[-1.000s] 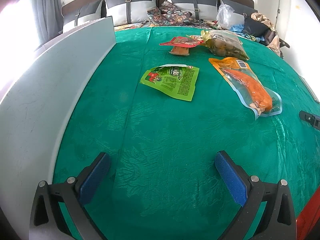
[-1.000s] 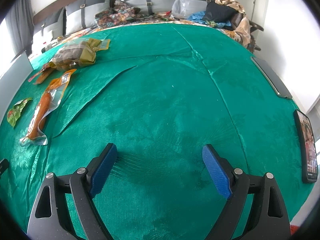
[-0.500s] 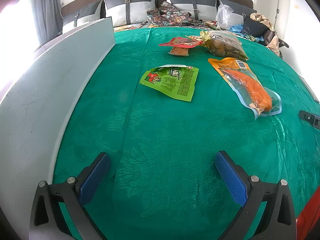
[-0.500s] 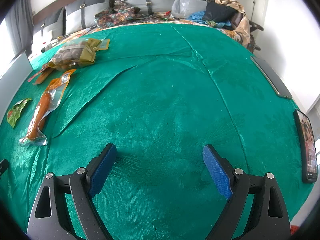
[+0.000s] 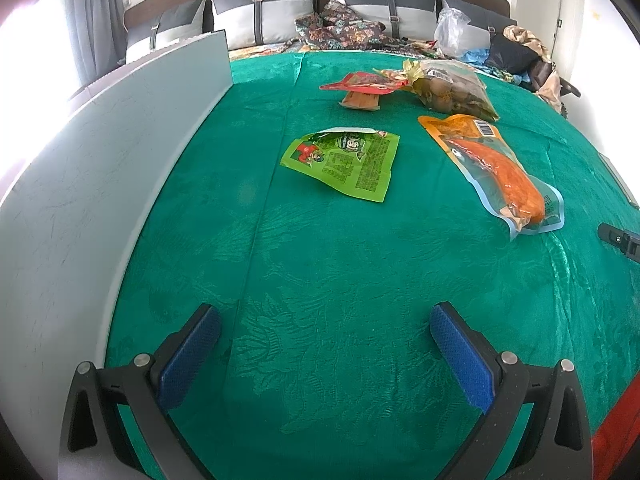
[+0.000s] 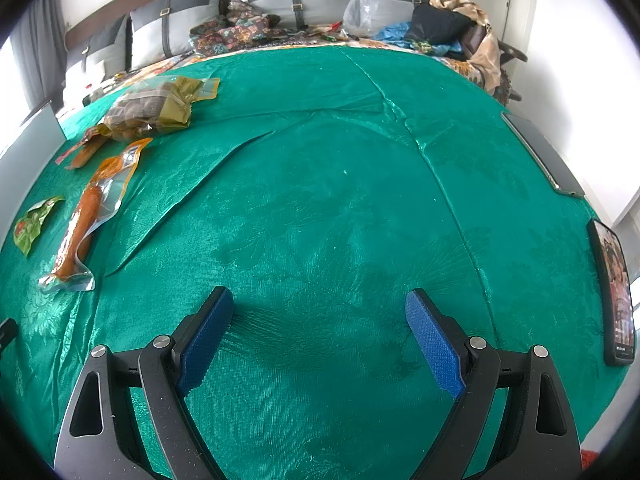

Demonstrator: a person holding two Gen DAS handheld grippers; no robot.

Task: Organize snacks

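Left wrist view: green snack packet (image 5: pixel 344 162) lies flat at twelve o'clock, orange pouch (image 5: pixel 496 168) at two, on green cloth (image 5: pixel 320 260). White board (image 5: pixel 92 184) at nine. Left gripper (image 5: pixel 324 344) and right gripper (image 6: pixel 318 326) spread wide, holding nothing.

Green bedspread (image 6: pixel 320 184), grey headboard cushions (image 5: pixel 260 4), white walls, bright daylight.

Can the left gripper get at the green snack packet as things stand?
Probably yes. The left gripper is open and empty, and only bare green cloth lies between it and the green snack packet. The packet lies flat and apart from the other snacks, so pinching it may be fiddly.
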